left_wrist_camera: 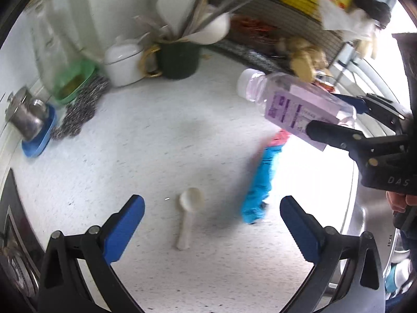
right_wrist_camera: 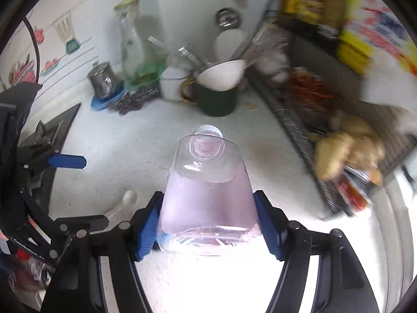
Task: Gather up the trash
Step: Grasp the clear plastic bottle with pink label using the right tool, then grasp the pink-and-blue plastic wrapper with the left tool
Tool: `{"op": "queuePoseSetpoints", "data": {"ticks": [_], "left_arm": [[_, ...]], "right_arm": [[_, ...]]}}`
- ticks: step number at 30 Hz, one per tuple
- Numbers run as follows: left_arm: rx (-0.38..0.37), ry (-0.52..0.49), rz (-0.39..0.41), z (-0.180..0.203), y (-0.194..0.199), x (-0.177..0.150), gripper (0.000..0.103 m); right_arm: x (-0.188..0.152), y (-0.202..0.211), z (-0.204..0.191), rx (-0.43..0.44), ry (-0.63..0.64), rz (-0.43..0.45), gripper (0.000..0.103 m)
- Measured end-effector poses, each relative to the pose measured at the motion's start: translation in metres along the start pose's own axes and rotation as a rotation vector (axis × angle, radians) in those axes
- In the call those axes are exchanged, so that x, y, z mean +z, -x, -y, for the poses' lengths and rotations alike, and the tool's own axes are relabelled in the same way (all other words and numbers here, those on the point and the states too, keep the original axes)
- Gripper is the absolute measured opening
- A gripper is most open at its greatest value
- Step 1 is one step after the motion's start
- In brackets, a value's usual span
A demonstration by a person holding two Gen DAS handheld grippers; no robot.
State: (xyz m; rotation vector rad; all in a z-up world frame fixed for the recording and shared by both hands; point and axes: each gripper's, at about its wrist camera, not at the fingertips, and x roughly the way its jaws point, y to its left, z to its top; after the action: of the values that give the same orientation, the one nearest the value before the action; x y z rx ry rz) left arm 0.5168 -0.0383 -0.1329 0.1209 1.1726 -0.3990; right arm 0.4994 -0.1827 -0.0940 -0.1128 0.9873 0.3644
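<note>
My right gripper [right_wrist_camera: 208,224] is shut on a clear plastic bottle [right_wrist_camera: 208,187] with a white cap and purple label, held above the white counter; both show in the left wrist view, bottle [left_wrist_camera: 294,104] and gripper [left_wrist_camera: 338,114], at the right. My left gripper [left_wrist_camera: 212,224] is open and empty, low over the counter. A white plastic spoon [left_wrist_camera: 187,214] lies between its fingers, a little ahead. A blue and pink wrapper [left_wrist_camera: 260,182] lies to the spoon's right. The spoon also shows in the right wrist view [right_wrist_camera: 125,203], beside my left gripper [right_wrist_camera: 78,190].
At the back stand a dark green mug of utensils [left_wrist_camera: 178,57], a white lidded pot [left_wrist_camera: 122,62], a green dish [left_wrist_camera: 75,80] with steel scourers [left_wrist_camera: 80,109], and a metal cup on a blue dish [left_wrist_camera: 31,125]. A wire rack [left_wrist_camera: 273,44] and a steel sink [left_wrist_camera: 365,221] lie right.
</note>
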Motion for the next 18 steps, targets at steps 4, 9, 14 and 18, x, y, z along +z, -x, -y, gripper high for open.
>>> {"op": "queuePoseSetpoints", "data": {"ticks": [4, 9, 14, 18], "left_arm": [[-0.020, -0.053, -0.009, 0.021, -0.008, 0.010, 0.103], [-0.046, -0.110, -0.041, 0.047, -0.030, 0.017, 0.103], [-0.051, -0.146, -0.094, 0.068, -0.063, 0.018, 0.103], [-0.061, -0.143, -0.133, 0.073, -0.089, 0.019, 0.098]], "right_arm": [[-0.026, 0.021, 0.020, -0.066, -0.070, 0.004, 0.066], [-0.052, 0.026, 0.043, -0.130, -0.146, -0.017, 0.066], [-0.070, 0.012, 0.056, -0.157, -0.185, -0.052, 0.066], [-0.072, 0.002, 0.060, -0.164, -0.189, -0.052, 0.066]]}}
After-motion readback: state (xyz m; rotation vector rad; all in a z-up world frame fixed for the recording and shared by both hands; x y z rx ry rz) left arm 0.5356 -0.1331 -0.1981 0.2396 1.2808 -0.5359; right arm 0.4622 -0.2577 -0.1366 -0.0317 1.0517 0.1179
